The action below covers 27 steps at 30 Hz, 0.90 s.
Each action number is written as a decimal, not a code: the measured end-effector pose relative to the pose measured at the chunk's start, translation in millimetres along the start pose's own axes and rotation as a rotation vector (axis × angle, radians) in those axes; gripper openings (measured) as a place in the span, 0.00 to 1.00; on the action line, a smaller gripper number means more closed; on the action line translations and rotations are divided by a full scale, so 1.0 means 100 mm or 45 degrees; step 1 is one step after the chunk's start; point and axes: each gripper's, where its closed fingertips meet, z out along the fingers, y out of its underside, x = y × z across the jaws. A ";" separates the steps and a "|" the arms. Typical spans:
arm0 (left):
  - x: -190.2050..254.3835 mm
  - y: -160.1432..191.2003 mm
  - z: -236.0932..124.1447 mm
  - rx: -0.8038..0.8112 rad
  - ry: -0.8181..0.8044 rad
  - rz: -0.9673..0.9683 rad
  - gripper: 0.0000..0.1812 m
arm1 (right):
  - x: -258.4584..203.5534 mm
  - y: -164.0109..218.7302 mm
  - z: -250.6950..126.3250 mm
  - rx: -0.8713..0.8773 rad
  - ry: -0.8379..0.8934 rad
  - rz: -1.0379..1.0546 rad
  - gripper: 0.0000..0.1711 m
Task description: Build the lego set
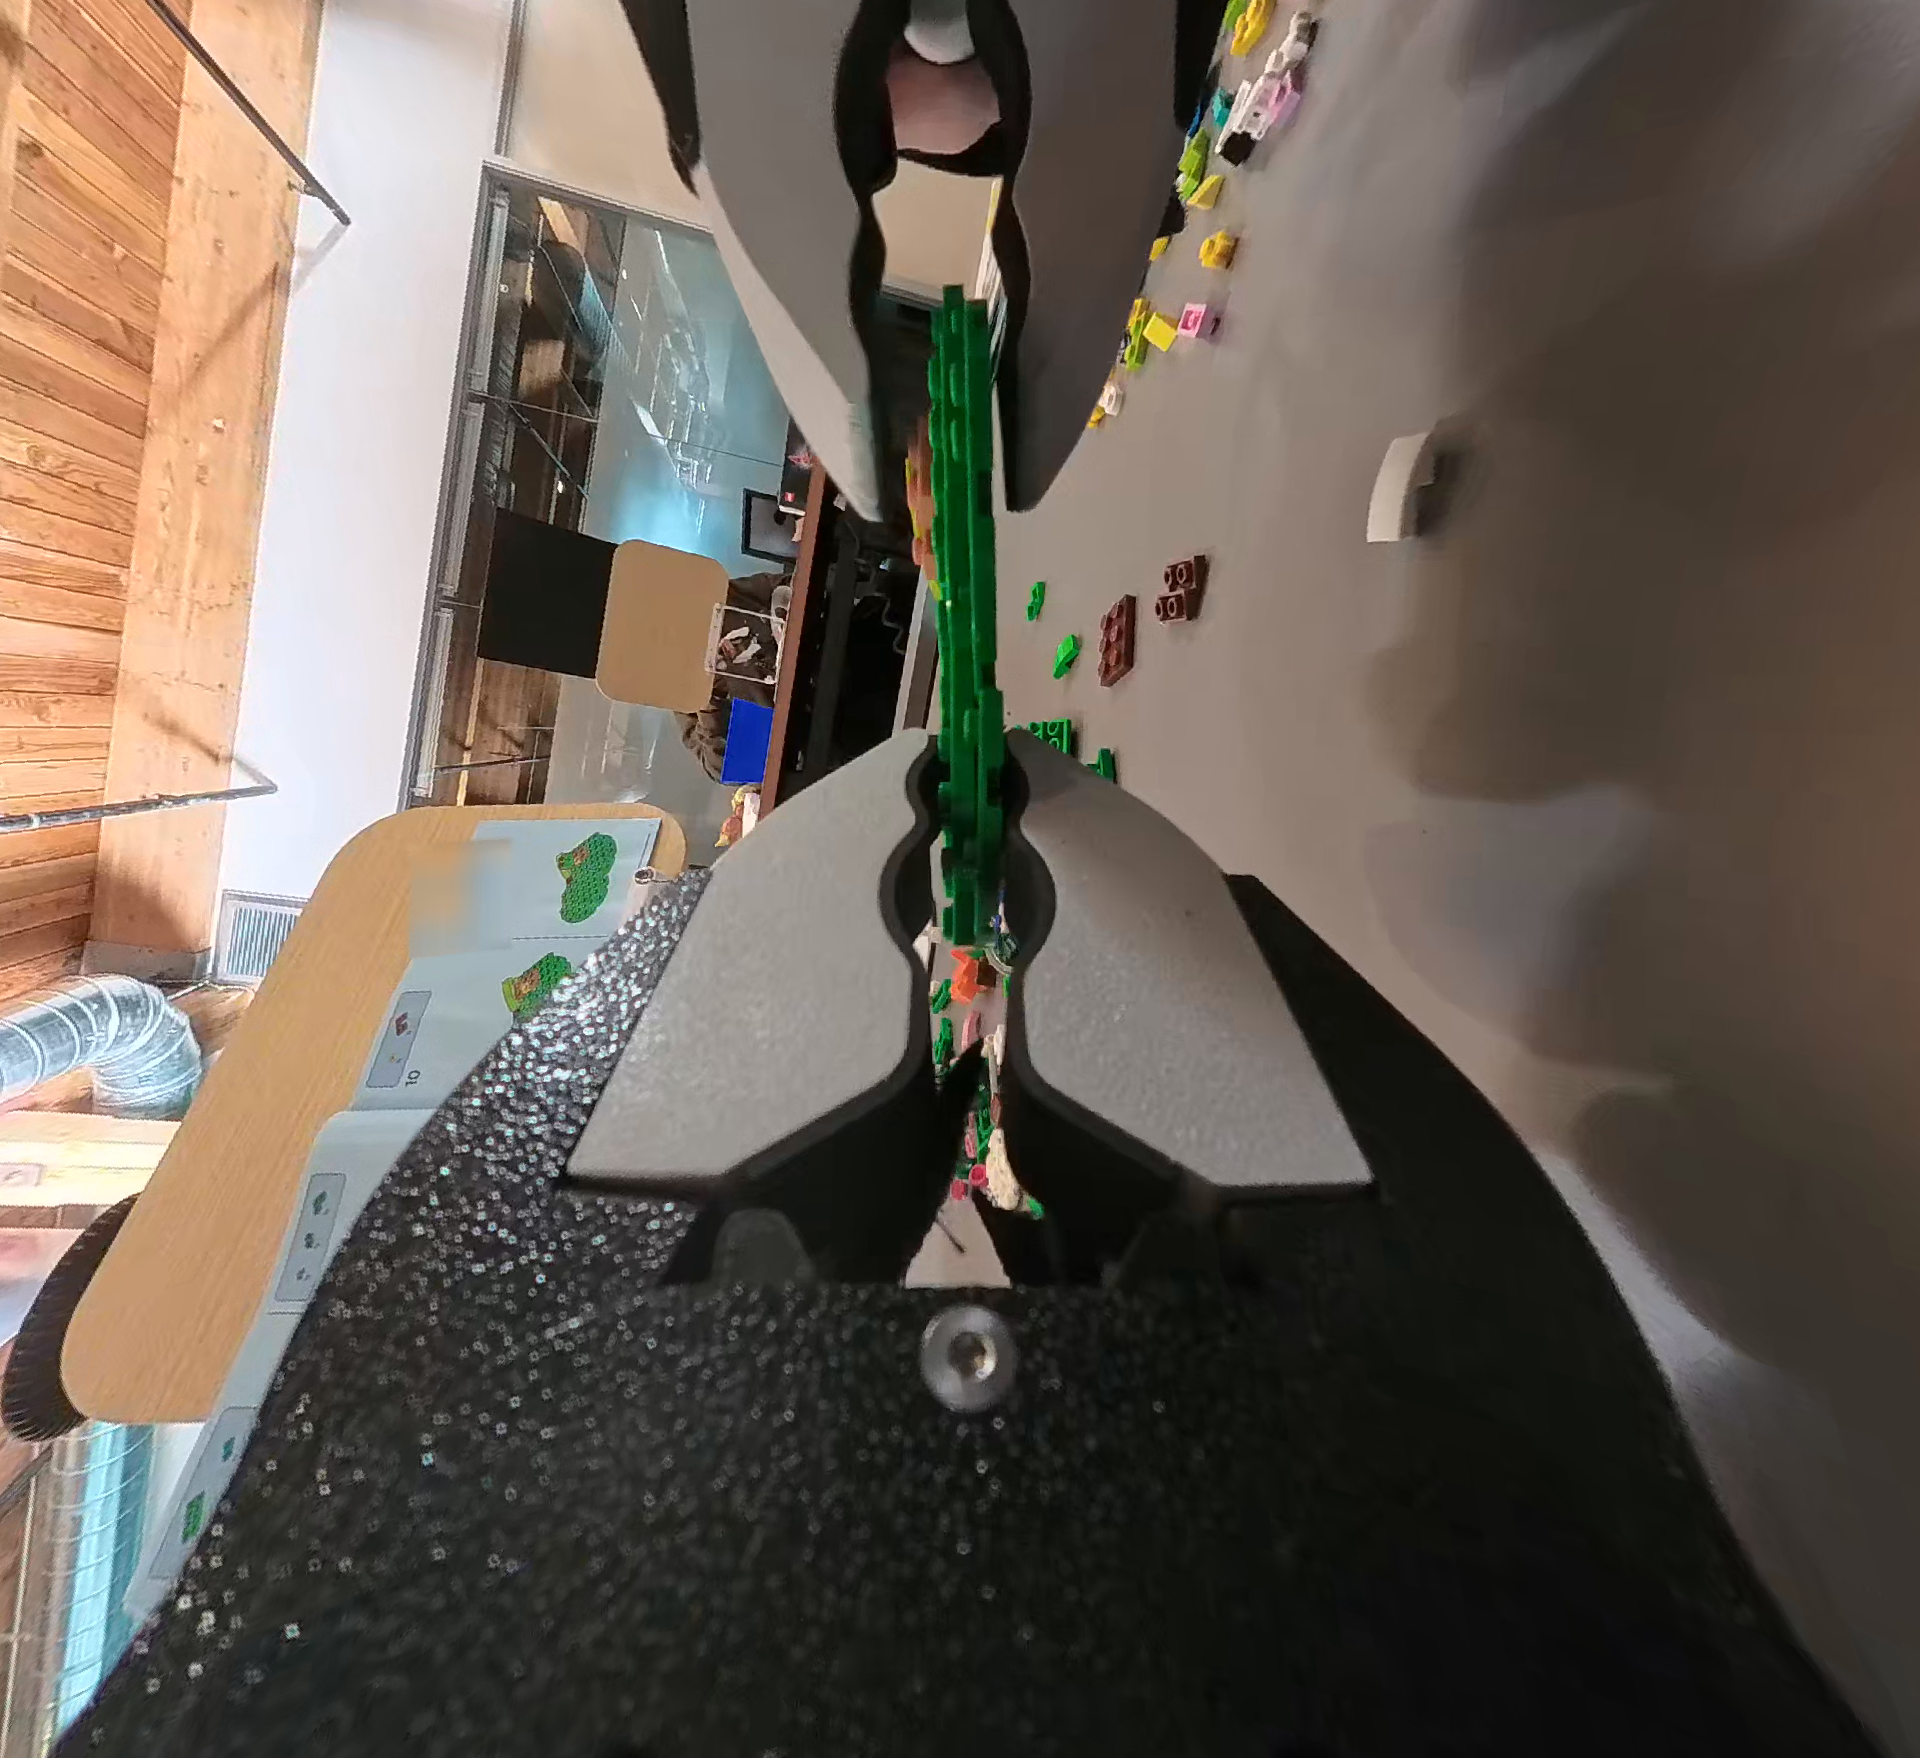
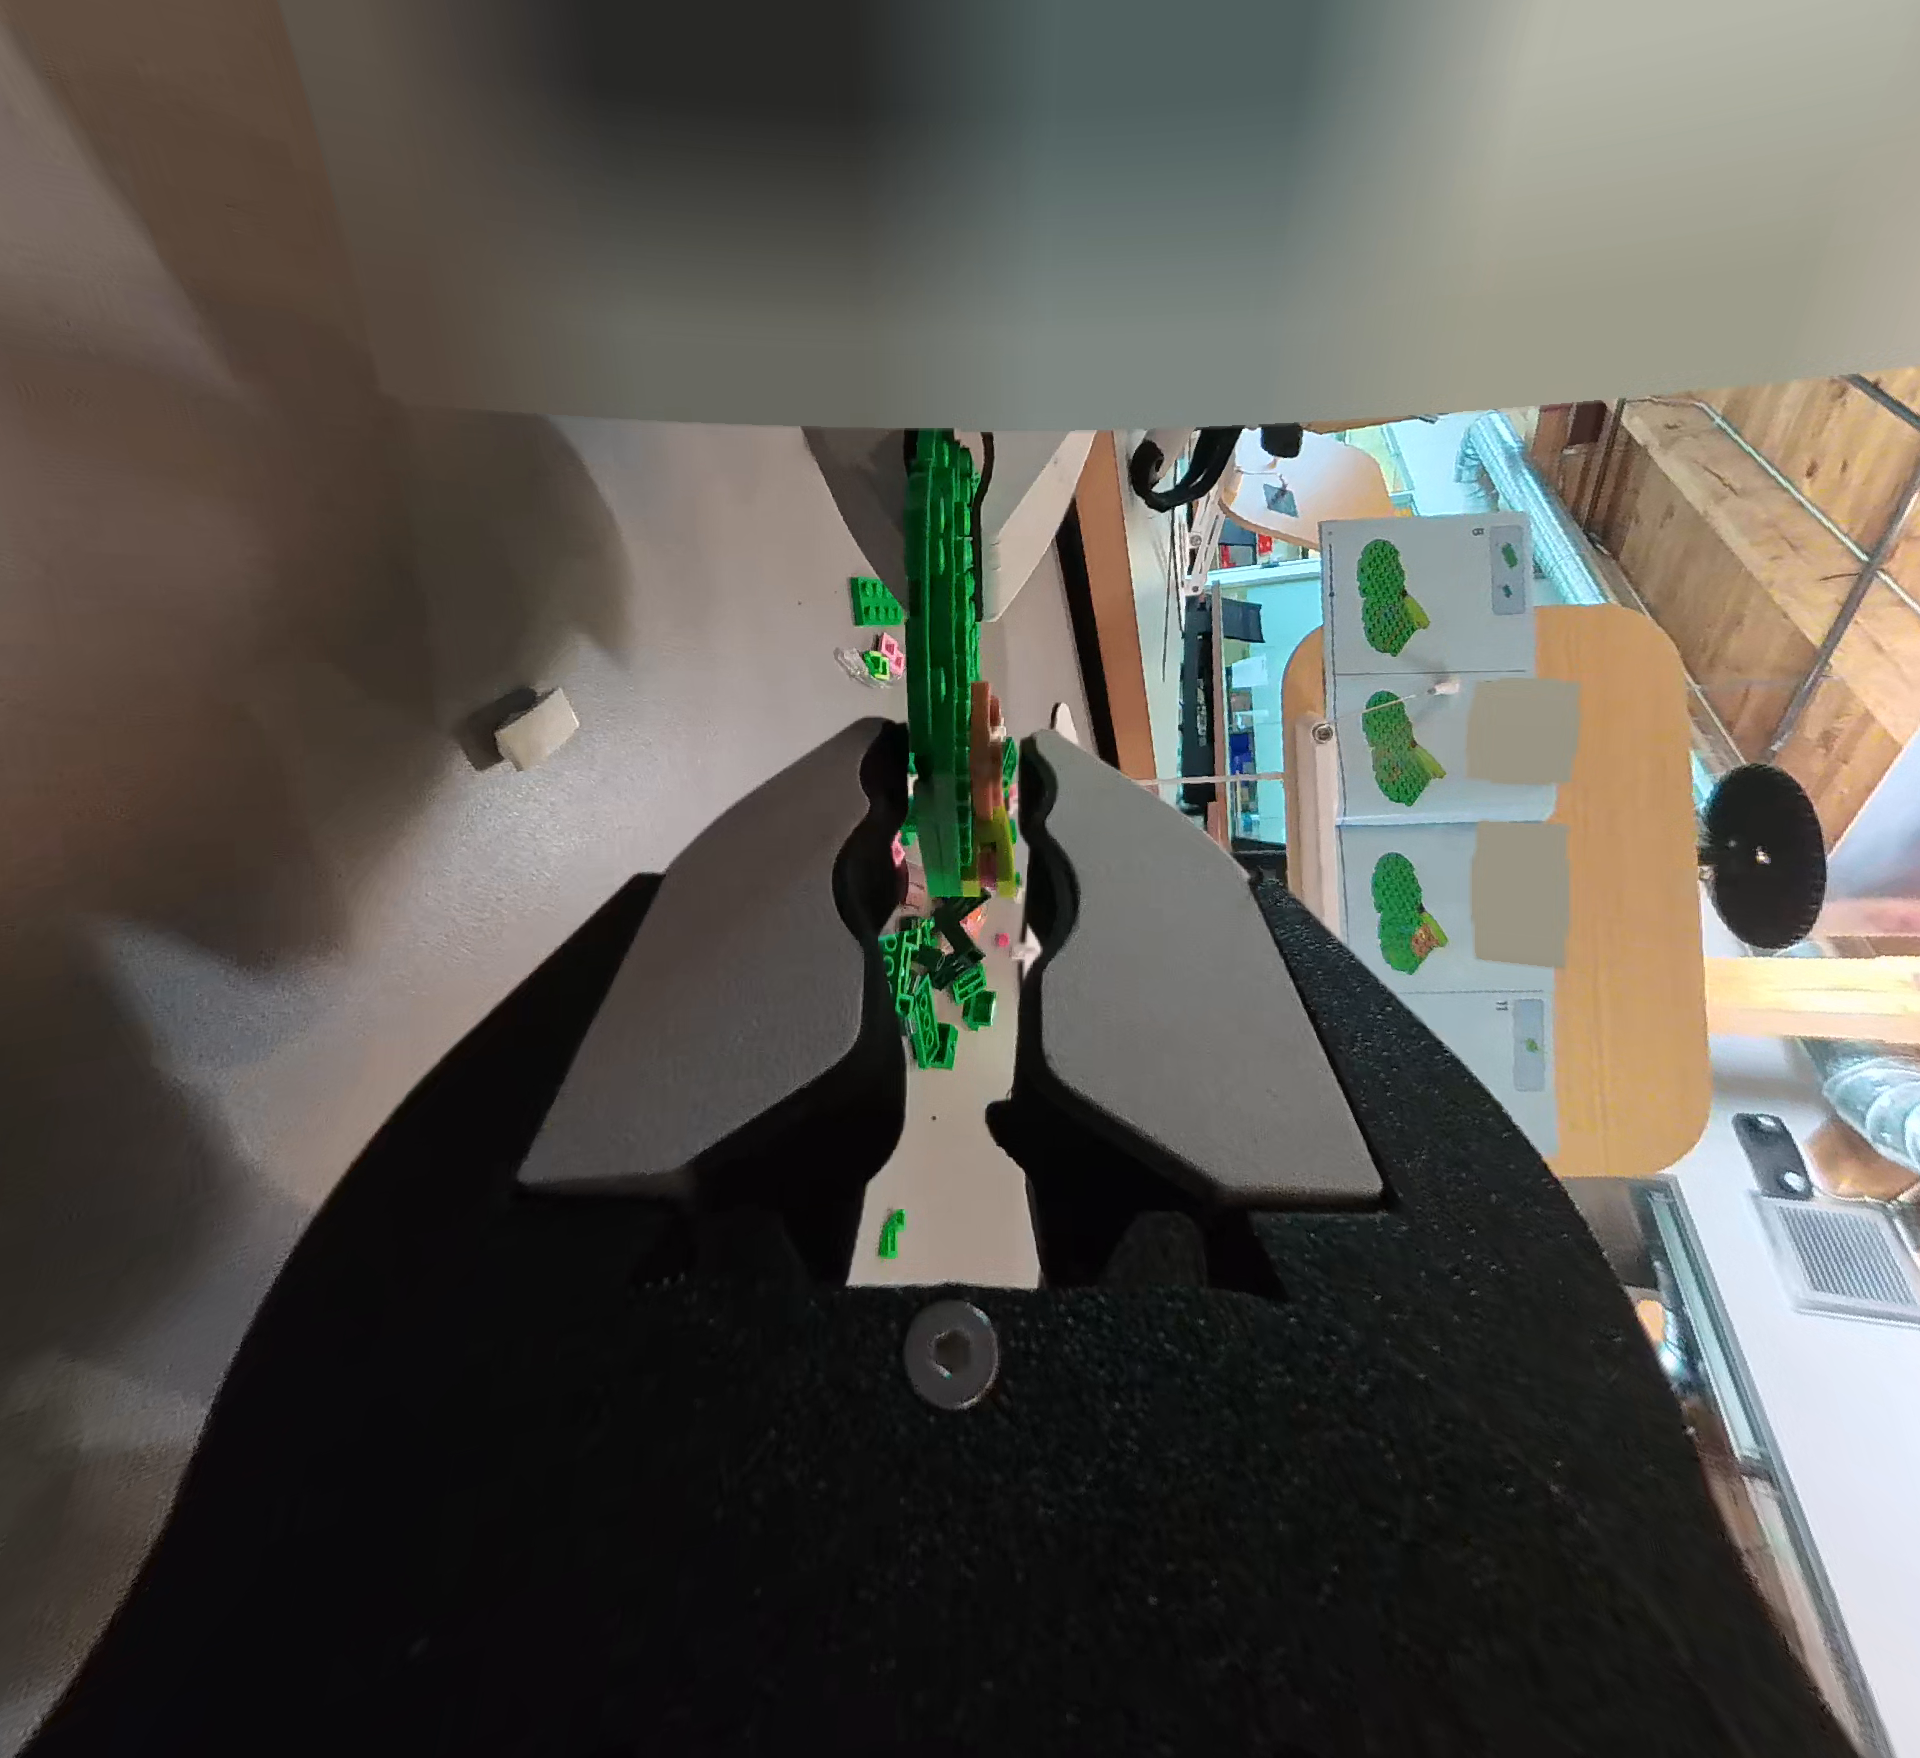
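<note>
Between the two tongs, held clear above the grey tabletop [image 1: 1558, 773], the green plate assembly [image 1: 961, 586] is gripped edge-on. The left tongs [image 1: 966, 763] are pinched on its near edge; the right tongs [image 2: 961, 752] are spread slightly around the opposite end, where brown and lime bricks [image 2: 992, 804] are stacked, and a firm pinch there cannot be confirmed. Loose bricks [image 1: 1257, 87] are scattered on the tabletop. The plate is best kept level while pressure is applied squarely, so nothing is popped loose.
</note>
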 end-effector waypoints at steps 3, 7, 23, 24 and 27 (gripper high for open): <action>0.00 0.00 0.00 0.001 -0.001 0.003 0.04 | -0.02 0.03 0.00 -0.021 -0.010 -0.032 0.09; 0.00 -0.01 0.00 0.002 -0.004 0.014 0.04 | -0.02 0.03 0.00 -0.031 -0.016 -0.060 0.08; 0.02 -0.02 -0.01 0.009 0.001 0.035 0.04 | -0.05 -0.07 0.01 0.030 -0.023 -0.059 0.08; 0.01 -0.03 -0.01 0.016 -0.001 0.028 0.04 | -0.04 -0.08 0.00 0.037 -0.020 -0.056 0.08; -0.02 -0.07 -0.05 0.064 -0.014 0.006 0.04 | -0.01 -0.15 -0.02 0.068 0.002 -0.060 0.08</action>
